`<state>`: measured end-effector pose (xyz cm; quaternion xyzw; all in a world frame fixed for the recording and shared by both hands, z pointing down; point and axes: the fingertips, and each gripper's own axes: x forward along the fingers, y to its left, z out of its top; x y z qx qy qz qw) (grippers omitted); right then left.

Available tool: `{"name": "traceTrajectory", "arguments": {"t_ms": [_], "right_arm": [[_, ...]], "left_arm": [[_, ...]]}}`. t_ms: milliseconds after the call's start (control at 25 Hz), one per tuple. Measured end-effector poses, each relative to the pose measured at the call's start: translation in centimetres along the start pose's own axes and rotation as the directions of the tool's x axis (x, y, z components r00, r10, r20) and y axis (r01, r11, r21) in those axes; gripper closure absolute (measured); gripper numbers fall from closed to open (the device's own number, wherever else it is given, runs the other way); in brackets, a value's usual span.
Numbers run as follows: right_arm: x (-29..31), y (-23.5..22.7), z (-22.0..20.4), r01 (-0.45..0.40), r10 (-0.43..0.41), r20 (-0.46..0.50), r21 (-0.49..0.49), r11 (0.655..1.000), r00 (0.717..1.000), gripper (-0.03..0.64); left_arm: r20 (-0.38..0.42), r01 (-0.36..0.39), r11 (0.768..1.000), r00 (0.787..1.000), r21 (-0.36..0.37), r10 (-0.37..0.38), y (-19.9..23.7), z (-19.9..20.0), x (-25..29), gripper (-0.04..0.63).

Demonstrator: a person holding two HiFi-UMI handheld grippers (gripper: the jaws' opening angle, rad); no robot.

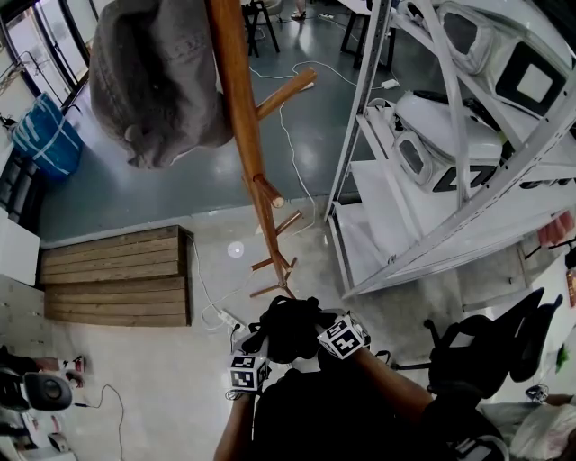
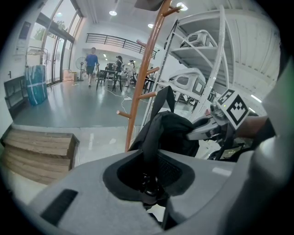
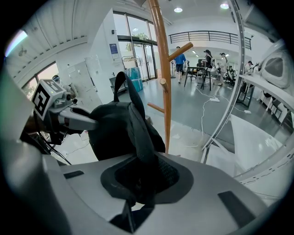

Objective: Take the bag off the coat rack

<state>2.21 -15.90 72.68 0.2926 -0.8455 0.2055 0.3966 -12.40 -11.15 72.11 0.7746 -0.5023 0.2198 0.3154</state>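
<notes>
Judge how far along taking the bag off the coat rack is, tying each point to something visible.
Done: the black bag hangs on no peg of the coat rack; it is clear of it, near the person. In hand: the left gripper and right gripper each clamp a strap of it. Left: nothing of the removal itself; at most, setting the bag down. A grey hat tops the rack.

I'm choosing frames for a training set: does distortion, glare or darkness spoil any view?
Head view: the bag merges into dark clothing, detail lost. Left gripper view: fisheye curves the shelf frame; black corners; ceiling lights glare mildly. Right gripper view: same fisheye; the bag is near-featureless black.
</notes>
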Motion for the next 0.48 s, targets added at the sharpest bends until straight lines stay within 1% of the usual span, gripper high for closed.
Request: {"name": "traceTrajectory", "arguments": {"t_ms": [280,480], "right_arm": [[0.02,-0.12,-0.24,-0.001,0.001,-0.007,-0.005,1.000,1.000,0.546],[-0.15,0.01,0.26,-0.001,0.001,0.006,-0.008,1.000,1.000,0.546]], "left_arm": [[0.001,-0.003,1.000,1.000,-0.001,0.003,-0.09,0.06,-0.09,0.523],[-0.002,-0.003,1.000,1.000,-0.002,0.003,-0.08,0.06,-0.22,0.523]]}}
